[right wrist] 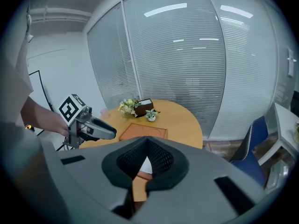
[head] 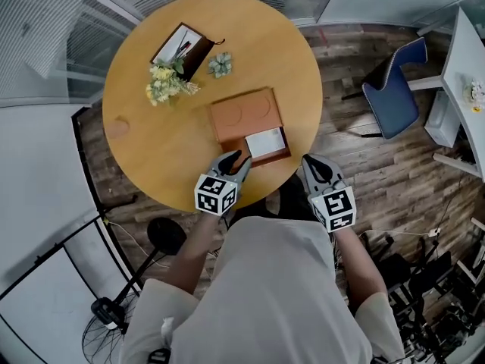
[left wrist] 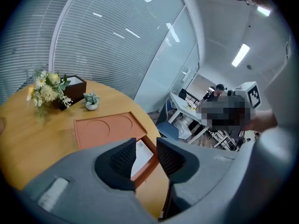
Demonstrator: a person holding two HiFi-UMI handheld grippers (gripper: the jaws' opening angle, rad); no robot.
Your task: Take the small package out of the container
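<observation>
Nearest, the person's left claw is hanging over the near edge of the round, light wooden desk. Its dark ribbed jaws are standing apart with nothing pressed between them. In the left gripper view the gap of this claw is framing the near end of the flat, terracotta-coloured rectangular container. Whether the tips are touching its rim cannot be told.

The right claw is hovering at the desk's near right edge, just beside the container and apart from it. In the right gripper view the tips of this claw are meeting, closed on nothing.

The small white flat package is lying in the sunken compartment at the container's near end, toward its right side. It is showing between the left jaws and below the right tips. Beyond it, the container's far part is showing two shallow round recesses.

Toward the desk's far left edge, a small green potted plant, a bunch of yellow and white flowers and a dark brown open box are sitting close together.
</observation>
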